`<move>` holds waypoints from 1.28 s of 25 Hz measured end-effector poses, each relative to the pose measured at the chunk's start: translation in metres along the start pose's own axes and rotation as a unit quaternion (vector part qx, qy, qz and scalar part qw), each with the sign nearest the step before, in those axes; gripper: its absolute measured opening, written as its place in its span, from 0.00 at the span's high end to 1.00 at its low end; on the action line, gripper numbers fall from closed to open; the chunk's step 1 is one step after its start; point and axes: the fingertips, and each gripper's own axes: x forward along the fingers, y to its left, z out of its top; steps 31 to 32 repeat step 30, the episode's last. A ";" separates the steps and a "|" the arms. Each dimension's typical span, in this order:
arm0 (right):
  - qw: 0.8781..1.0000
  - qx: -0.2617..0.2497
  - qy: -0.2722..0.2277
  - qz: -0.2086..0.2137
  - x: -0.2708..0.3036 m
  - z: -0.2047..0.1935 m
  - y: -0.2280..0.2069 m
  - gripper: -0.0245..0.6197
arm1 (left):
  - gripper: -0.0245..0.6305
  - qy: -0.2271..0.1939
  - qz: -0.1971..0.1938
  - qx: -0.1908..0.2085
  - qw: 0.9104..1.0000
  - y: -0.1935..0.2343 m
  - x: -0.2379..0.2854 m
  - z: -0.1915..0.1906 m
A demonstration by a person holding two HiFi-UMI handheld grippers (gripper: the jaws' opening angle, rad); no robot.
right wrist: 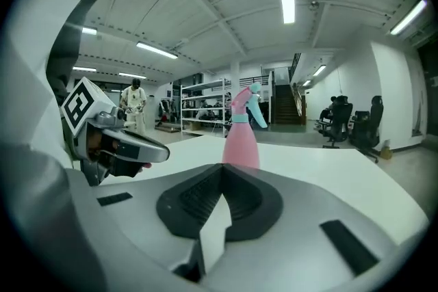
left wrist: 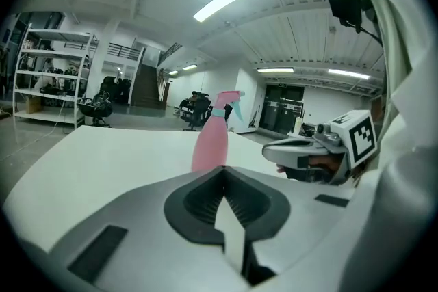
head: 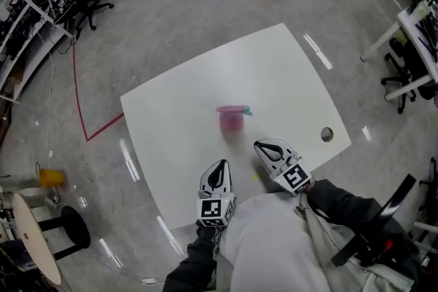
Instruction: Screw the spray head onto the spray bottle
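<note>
The pink spray bottle [head: 231, 122] stands upright at the middle of the white table [head: 198, 78], with the spray head [head: 234, 109] already seated on its neck. Whether it is screwed tight can't be judged. The left gripper [head: 220, 166] and right gripper [head: 263, 146] hang over the table's near edge, both with jaws pressed together and empty.

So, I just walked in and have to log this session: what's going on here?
A person stands at a white table with a tool in each hand. A pink spray bottle stands upright mid-table with its spray head on top; how tightly it sits can't be told. The left tool and right tool are both shut and empty. They are over the table's near edge and point toward the bottle, well short of it.
</note>
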 end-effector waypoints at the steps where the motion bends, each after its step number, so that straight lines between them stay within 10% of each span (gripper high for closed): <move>1: 1.000 0.001 0.006 0.005 0.003 -0.002 0.003 0.97 | 0.95 0.007 0.002 0.000 1.000 0.000 0.002 -0.006; 32: 0.999 0.006 0.047 0.019 0.014 -0.028 -0.002 0.97 | 0.95 0.030 0.007 0.011 0.999 0.001 0.013 -0.018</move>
